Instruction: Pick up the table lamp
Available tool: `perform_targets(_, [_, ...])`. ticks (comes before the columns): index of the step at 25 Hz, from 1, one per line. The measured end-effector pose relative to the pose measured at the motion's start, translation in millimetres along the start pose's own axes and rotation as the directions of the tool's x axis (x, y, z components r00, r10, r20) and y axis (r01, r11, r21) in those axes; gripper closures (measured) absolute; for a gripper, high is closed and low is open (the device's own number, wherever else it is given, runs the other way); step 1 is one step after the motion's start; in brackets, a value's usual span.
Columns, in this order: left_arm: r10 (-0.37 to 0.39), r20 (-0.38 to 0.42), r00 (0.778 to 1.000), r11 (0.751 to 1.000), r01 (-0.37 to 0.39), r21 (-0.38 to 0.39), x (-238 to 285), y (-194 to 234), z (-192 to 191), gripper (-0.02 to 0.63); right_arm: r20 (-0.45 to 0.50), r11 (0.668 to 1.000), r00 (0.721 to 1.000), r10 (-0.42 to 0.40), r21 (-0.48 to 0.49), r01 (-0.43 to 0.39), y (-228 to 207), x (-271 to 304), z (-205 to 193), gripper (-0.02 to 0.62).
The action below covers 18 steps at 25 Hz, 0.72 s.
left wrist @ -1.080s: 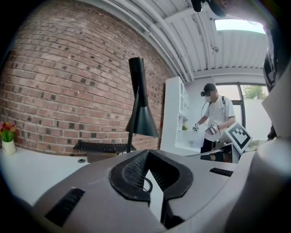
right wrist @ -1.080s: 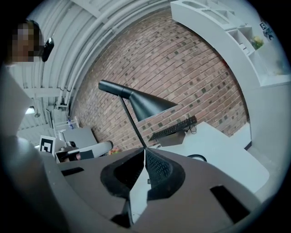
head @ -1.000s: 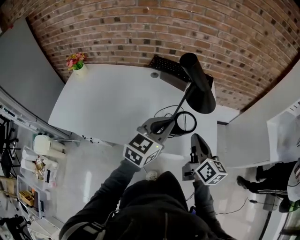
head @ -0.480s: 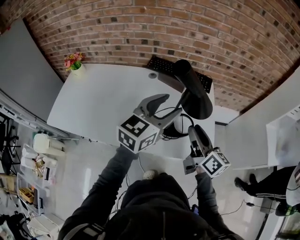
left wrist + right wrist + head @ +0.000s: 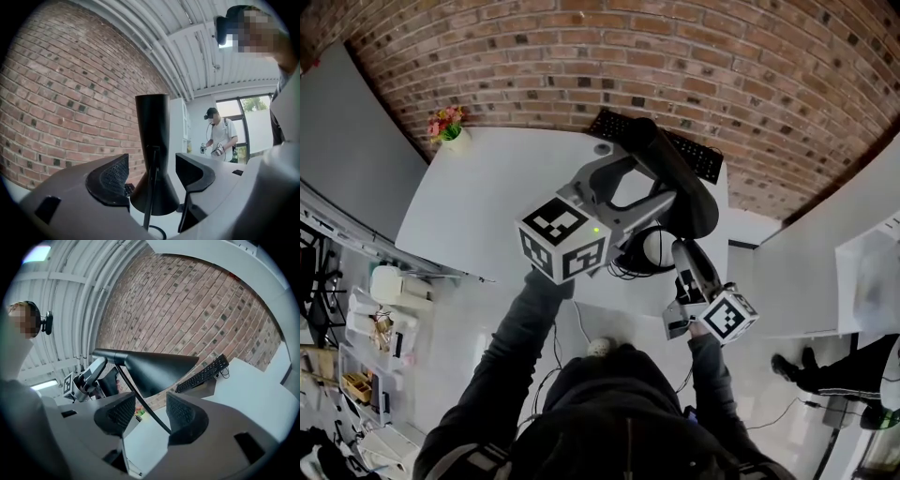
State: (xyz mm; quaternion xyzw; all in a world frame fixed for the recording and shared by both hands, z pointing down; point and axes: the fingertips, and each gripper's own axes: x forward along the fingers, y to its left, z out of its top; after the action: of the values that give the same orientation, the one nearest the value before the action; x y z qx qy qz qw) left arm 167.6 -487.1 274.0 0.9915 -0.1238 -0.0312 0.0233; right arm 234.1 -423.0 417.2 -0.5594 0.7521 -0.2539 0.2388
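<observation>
Grasp not yet made: left gripper (image 5: 150, 169) and right gripper (image 5: 150, 411) jaws are opening, the lamp (image 5: 680, 187) stem between each, unpinched. Lamp stands centre-right on the worktop (image 5: 506, 197). Next, likely: clamp the stem and lift.

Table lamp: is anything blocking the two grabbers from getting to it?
Nothing visible blocks them. On the left gripper the jaws are opening, and the table lamp shows its black shade in their gap. On the right gripper the jaws are opening too, with the lamp's thin stem crossing the gap.
</observation>
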Motion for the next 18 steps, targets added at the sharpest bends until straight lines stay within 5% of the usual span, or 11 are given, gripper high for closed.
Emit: perform_targets(18, [-0.014, 0.037, 0.999, 0.997, 0.011, 0.075, 19.5, -10.3, 29.7, 0.299, 0.013, 0.992, 0.998, 0.067, 0.105, -0.068, -3.6, -1.4, 6.5, 0.428])
